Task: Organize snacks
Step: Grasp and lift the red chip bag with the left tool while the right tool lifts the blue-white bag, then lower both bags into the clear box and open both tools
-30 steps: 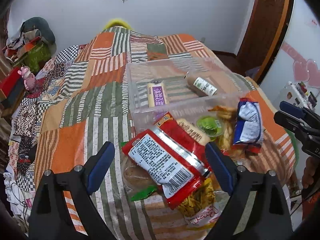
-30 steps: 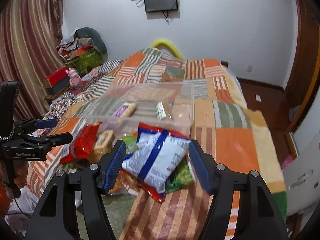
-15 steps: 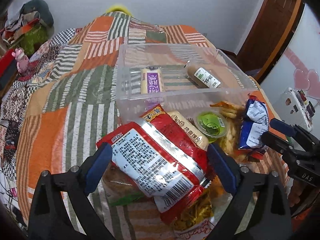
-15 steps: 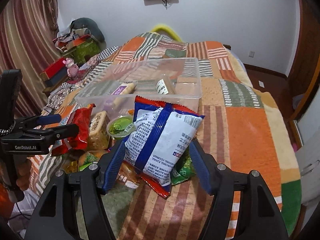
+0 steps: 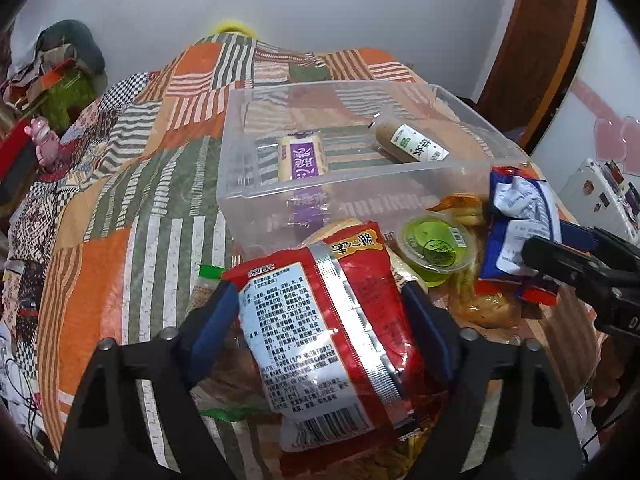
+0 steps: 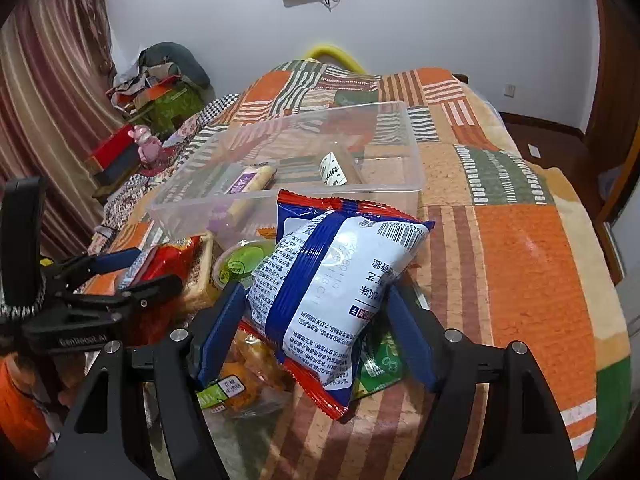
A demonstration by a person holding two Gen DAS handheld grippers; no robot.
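Left claw point(image 5: 320, 316) pinches a glossy red packet point(image 5: 324, 320), white printed label facing up, lifted above the snack pile. Right claw point(image 6: 316, 320) pinches a puffy blue-white packet point(image 6: 336, 280), barcode visible. Clear rigid bin point(image 5: 240, 168) sits on the patchwork bed point(image 5: 120, 200).

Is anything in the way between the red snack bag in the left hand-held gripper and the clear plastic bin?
Nothing visible blocks it. The red snack bag sits between the left hand-held gripper fingers, just short of the clear plastic bin, whose open top holds only two wrapped snacks at the bottom.
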